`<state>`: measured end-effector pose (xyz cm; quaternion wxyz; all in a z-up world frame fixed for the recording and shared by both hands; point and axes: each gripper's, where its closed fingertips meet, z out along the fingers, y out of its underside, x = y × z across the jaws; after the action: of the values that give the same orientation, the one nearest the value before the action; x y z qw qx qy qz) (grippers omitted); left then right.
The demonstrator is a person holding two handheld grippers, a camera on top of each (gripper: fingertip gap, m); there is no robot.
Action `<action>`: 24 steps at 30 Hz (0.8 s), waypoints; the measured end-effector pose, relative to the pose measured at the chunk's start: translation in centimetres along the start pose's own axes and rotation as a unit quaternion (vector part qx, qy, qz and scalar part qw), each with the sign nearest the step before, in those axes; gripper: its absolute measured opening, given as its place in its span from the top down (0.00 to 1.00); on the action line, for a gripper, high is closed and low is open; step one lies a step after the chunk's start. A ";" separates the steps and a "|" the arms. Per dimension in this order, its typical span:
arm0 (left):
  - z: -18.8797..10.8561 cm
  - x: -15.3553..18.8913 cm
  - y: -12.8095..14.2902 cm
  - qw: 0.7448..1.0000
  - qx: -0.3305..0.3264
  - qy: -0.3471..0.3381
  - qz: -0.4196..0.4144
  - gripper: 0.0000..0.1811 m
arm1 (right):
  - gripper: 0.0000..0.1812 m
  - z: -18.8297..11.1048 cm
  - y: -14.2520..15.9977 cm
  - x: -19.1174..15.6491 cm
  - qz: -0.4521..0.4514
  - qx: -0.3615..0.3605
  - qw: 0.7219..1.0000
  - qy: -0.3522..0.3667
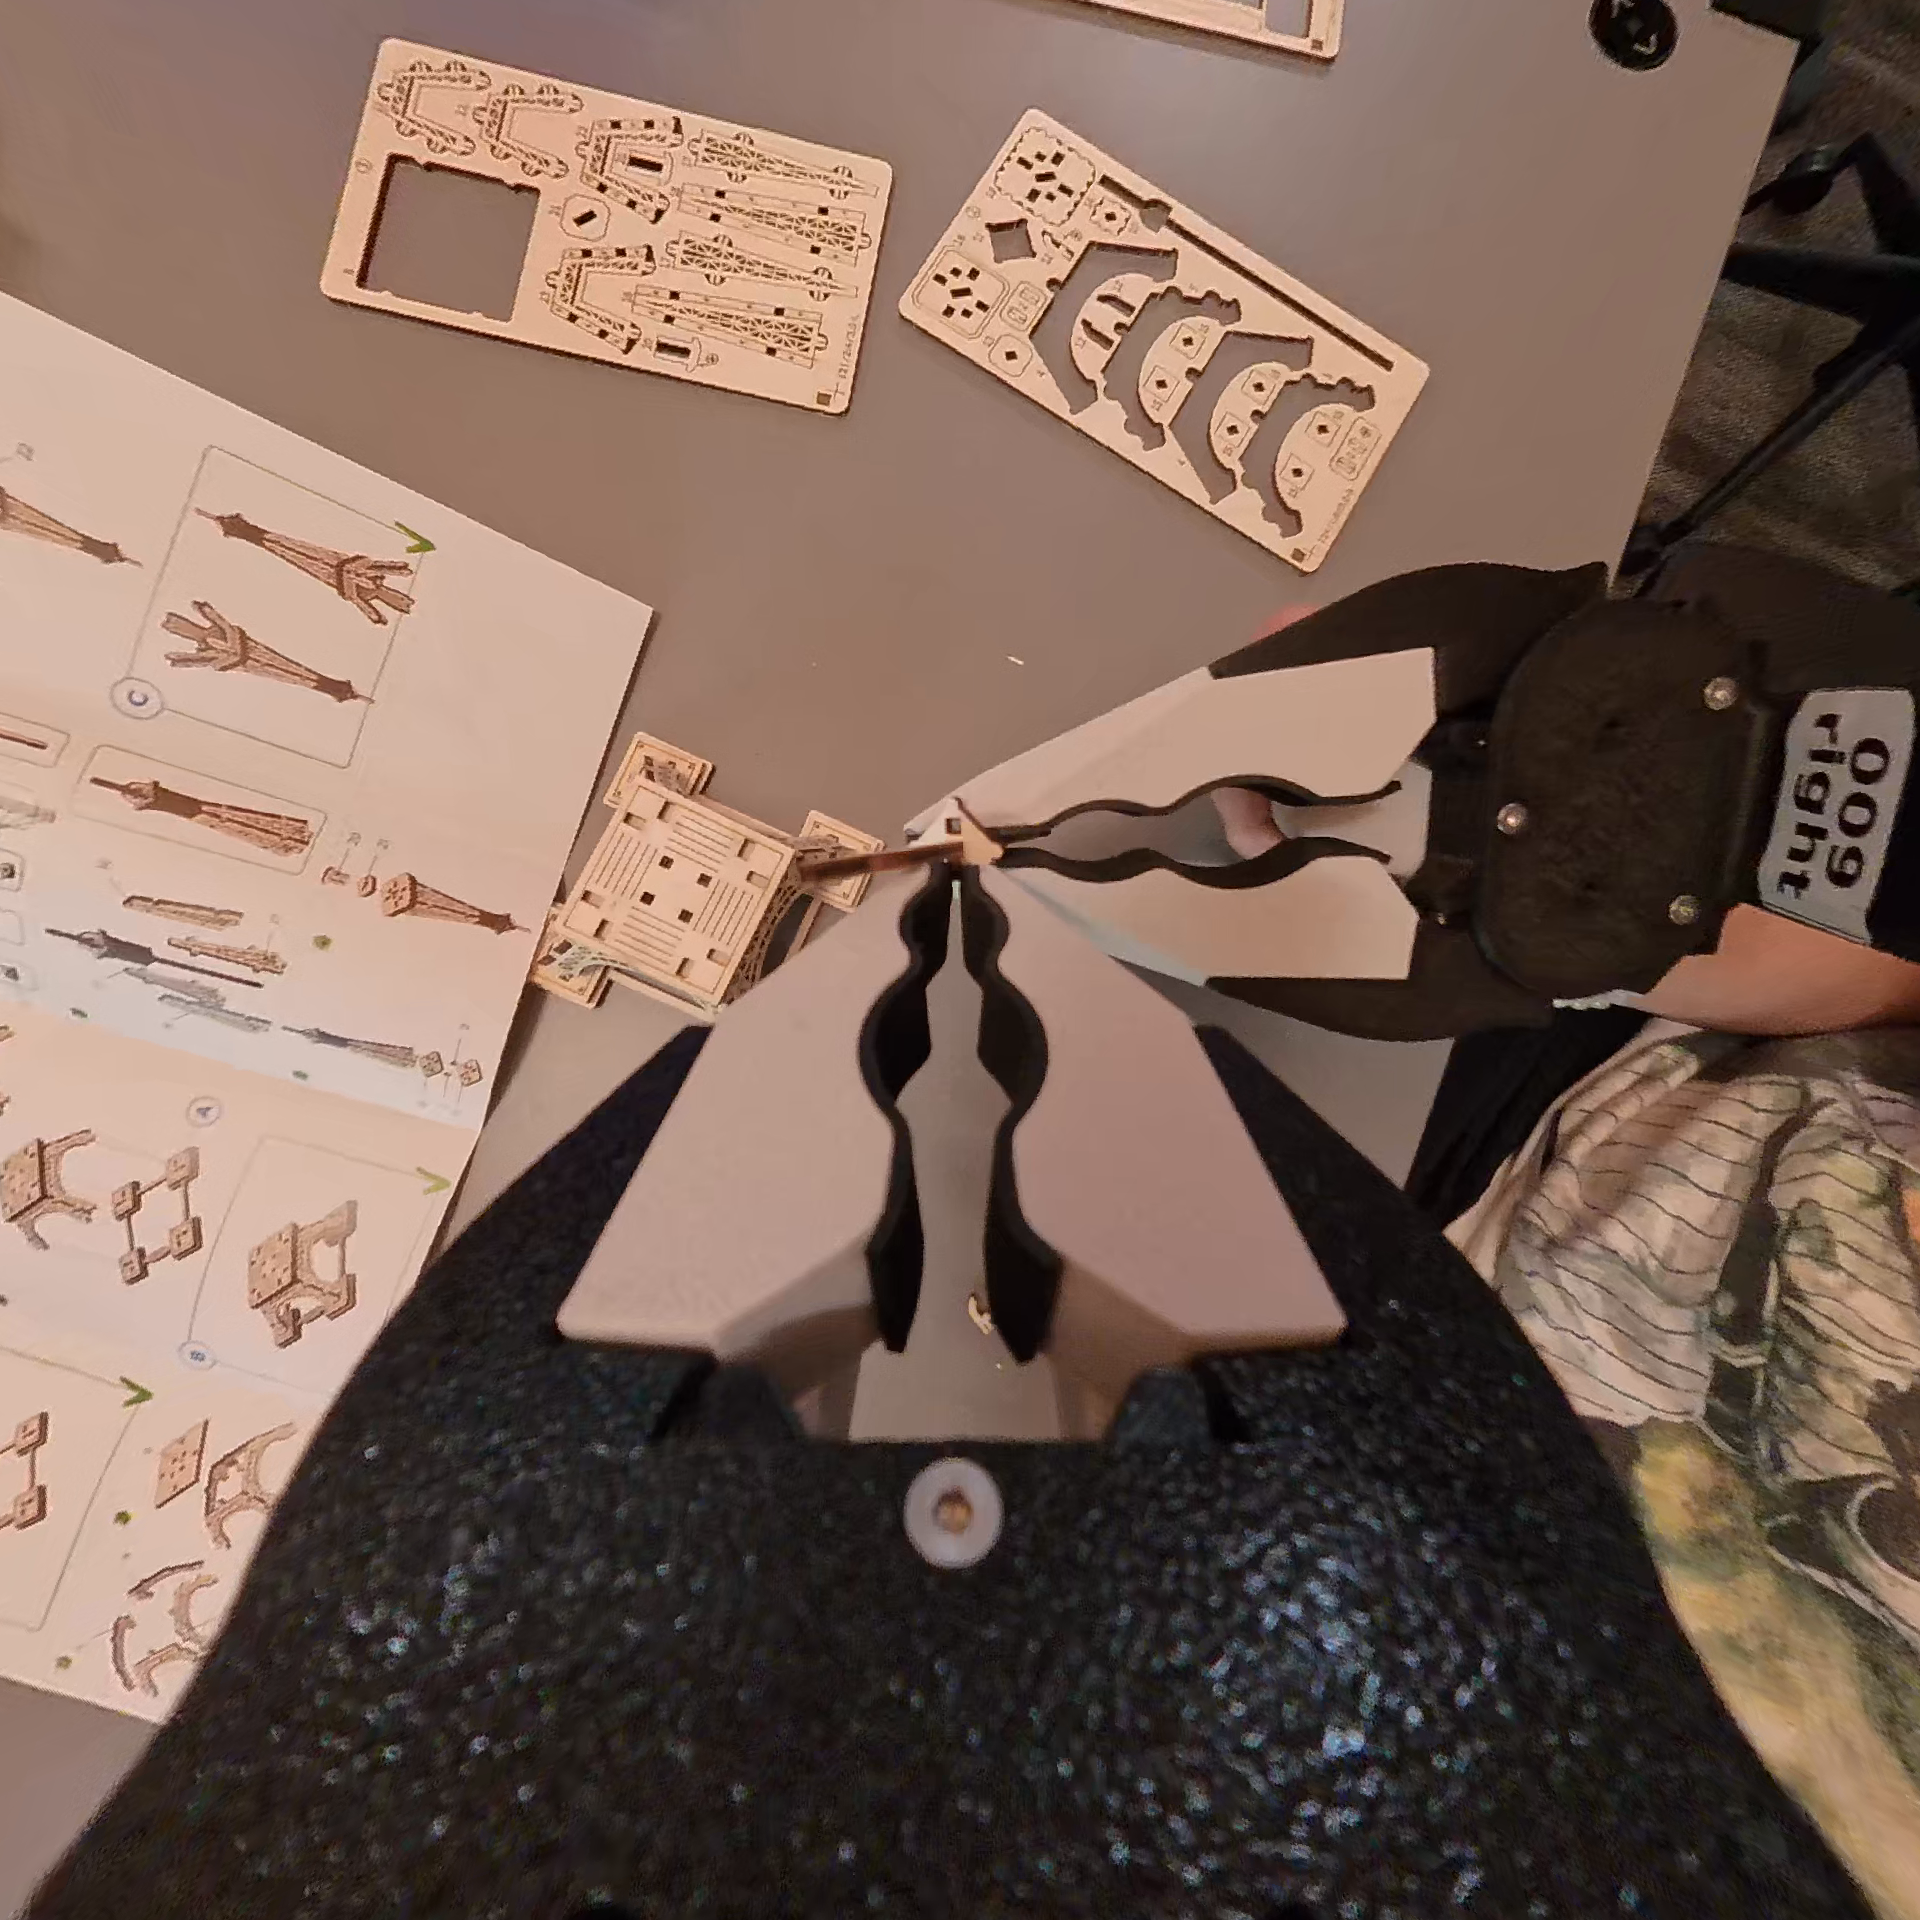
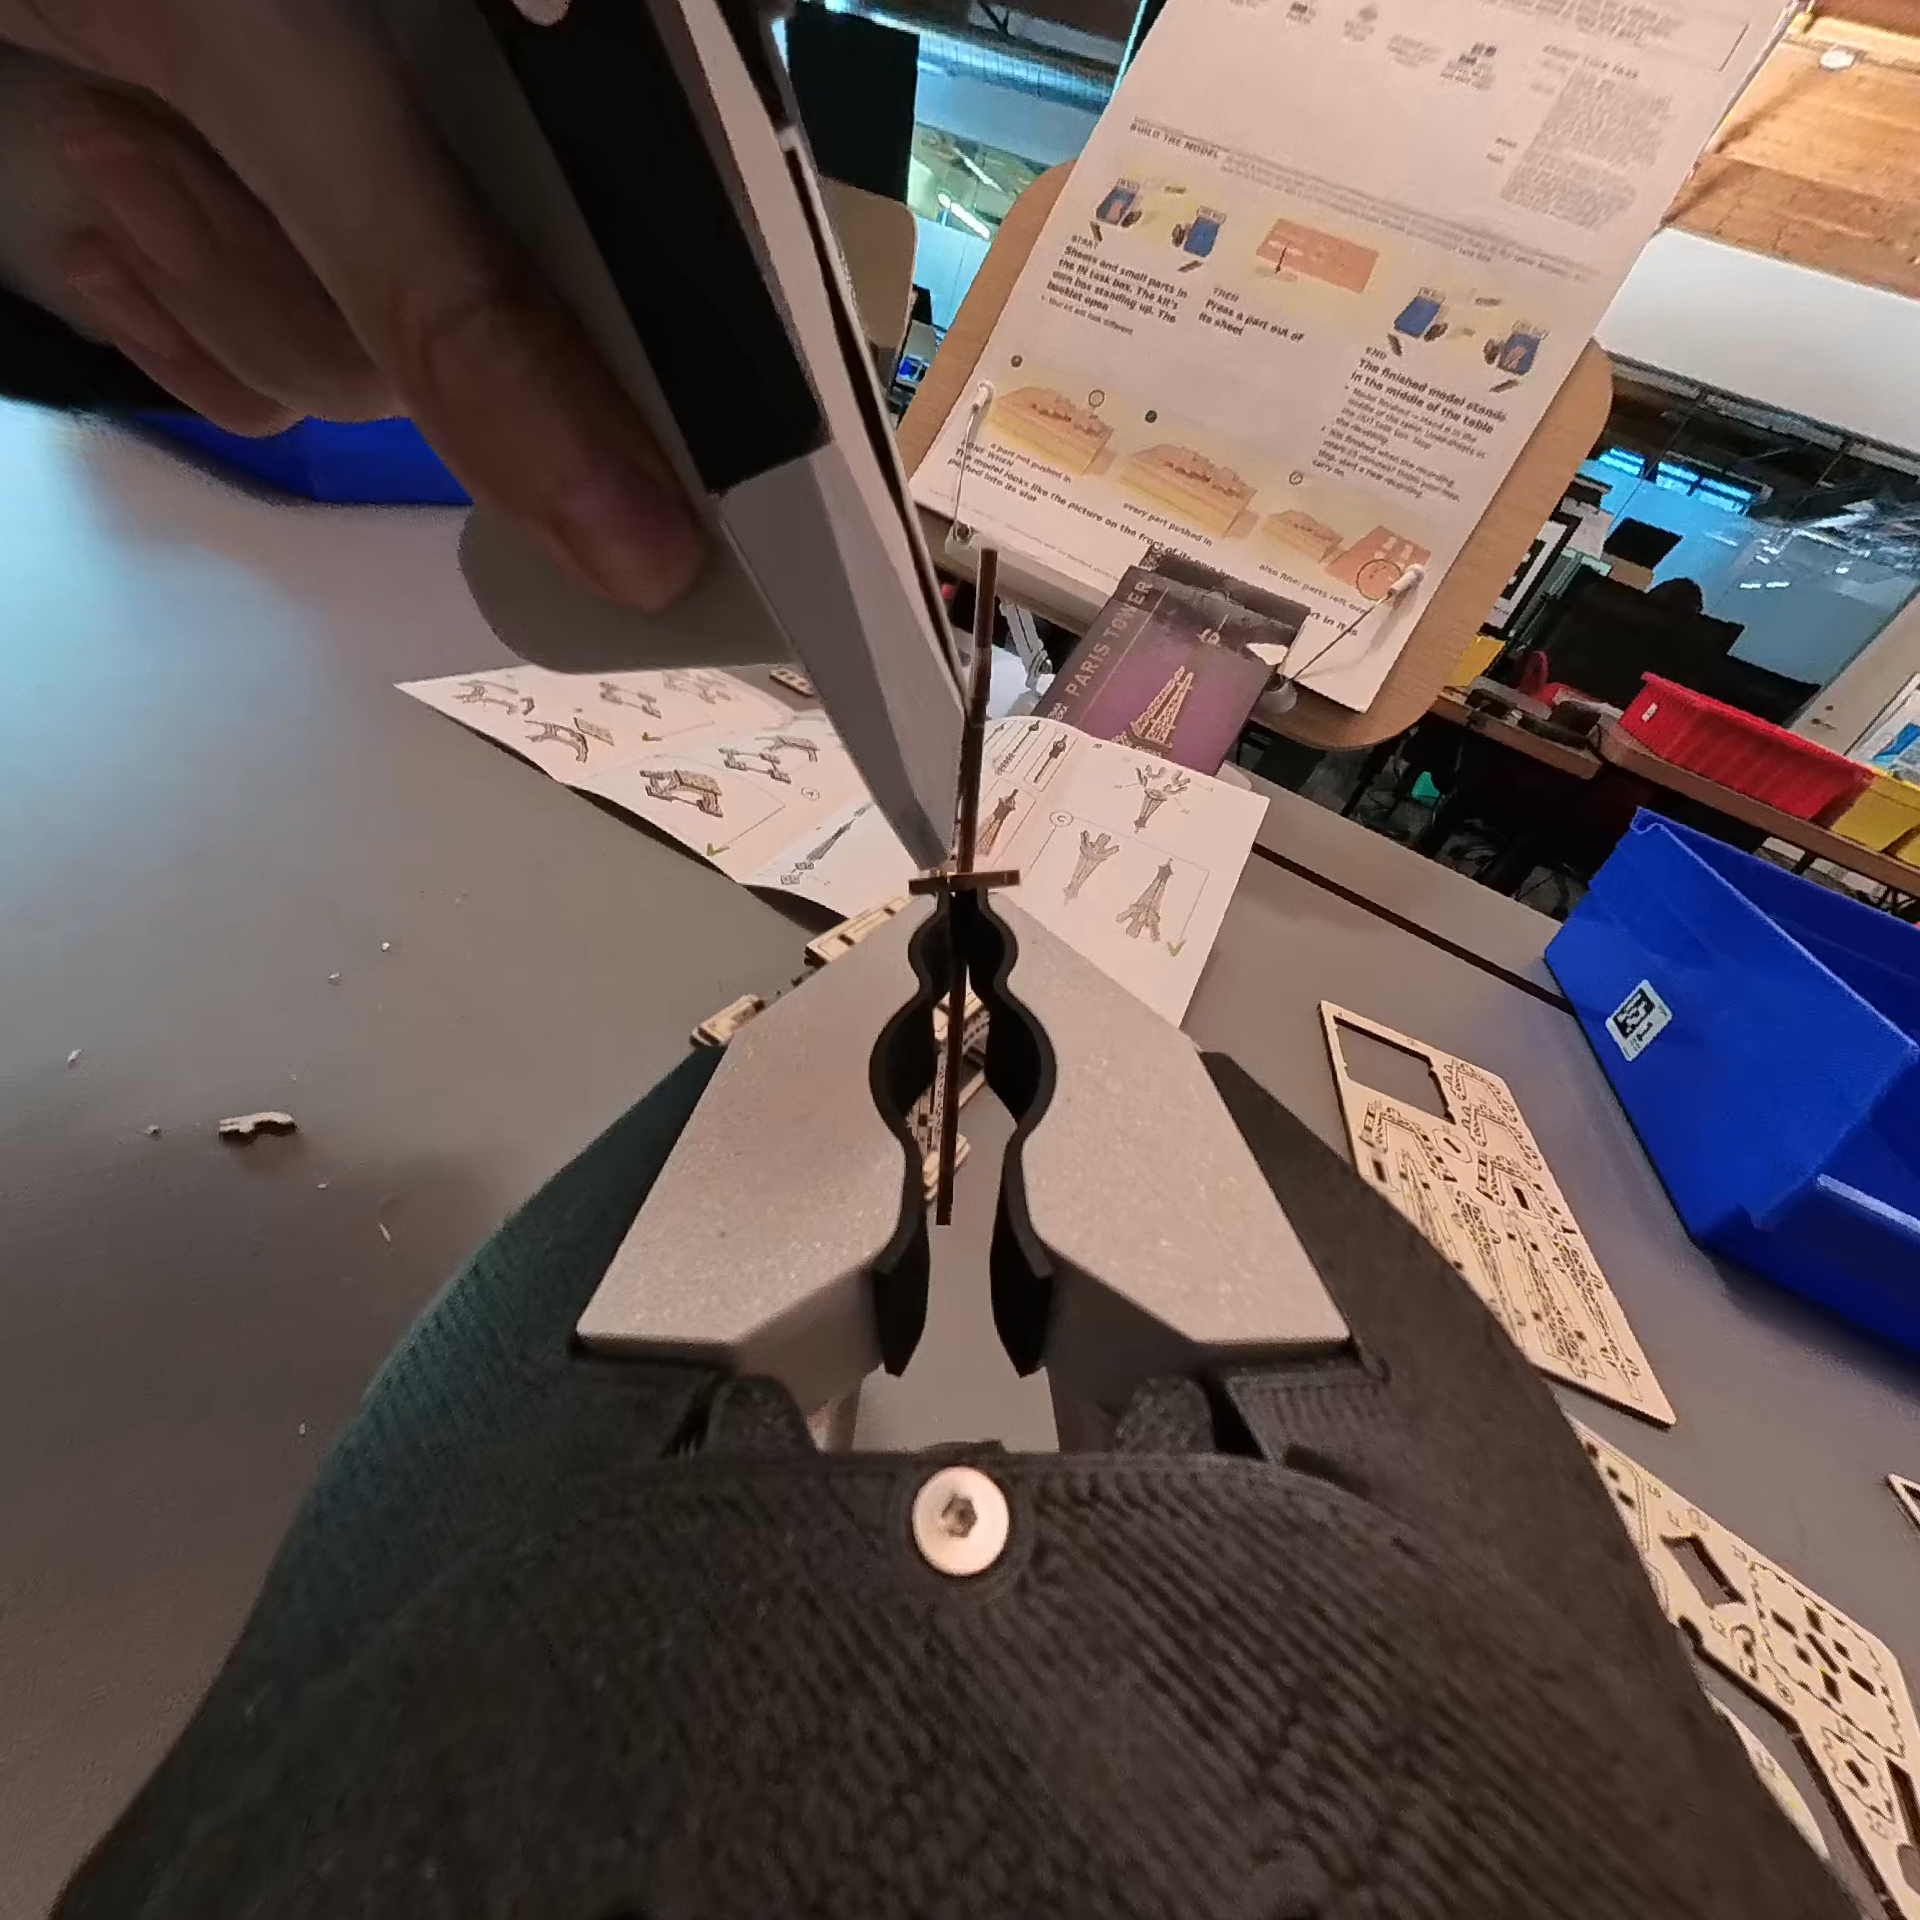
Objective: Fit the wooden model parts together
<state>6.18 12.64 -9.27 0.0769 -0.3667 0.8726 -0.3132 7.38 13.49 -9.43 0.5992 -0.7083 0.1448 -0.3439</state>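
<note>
Both tongs [image 1: 954,883] [image 2: 961,904] tip-to-tip, pinching thin wooden strip [image 2: 966,769].

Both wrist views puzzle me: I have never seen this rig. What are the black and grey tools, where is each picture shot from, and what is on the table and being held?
No robot here: a person holds a two-finger tool in each hand, each with a camera looking along its fingers. The left view looks down past the left gripper; the right view looks across the table past the right gripper. The right one pinches a thin wooden stick with a small crosspiece, and the left tips meet it there. On the table lie punched wooden sheets, an instruction leaflet, a partly built wooden base and a blue bin.
</note>
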 end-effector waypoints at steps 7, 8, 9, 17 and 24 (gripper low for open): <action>-0.7 0.1 -0.7 0.999 0.032 -0.002 0.017 1.00 | 1.00 0.0 -0.6 0.3 0.007 0.024 1.000 0.001; -0.8 0.1 -0.7 0.999 0.035 -0.005 0.021 1.00 | 1.00 -0.1 -0.7 0.3 0.007 0.027 1.000 0.001; -0.9 0.0 -0.6 0.999 0.036 -0.010 0.022 0.99 | 1.00 -0.1 -0.7 0.3 0.008 0.027 1.000 -0.001; -1.2 0.2 -0.6 0.999 0.047 -0.003 0.006 0.96 | 1.00 0.0 -1.0 0.1 0.004 0.033 0.999 -0.001; -1.1 0.3 -1.0 0.996 0.076 0.019 -0.031 0.94 | 1.00 0.0 -0.8 0.3 0.008 0.033 0.999 0.000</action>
<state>6.12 12.40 -7.76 0.0784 -0.3805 0.8361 -0.3873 7.43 13.53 -8.61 0.6251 -0.6870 0.1387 -0.3436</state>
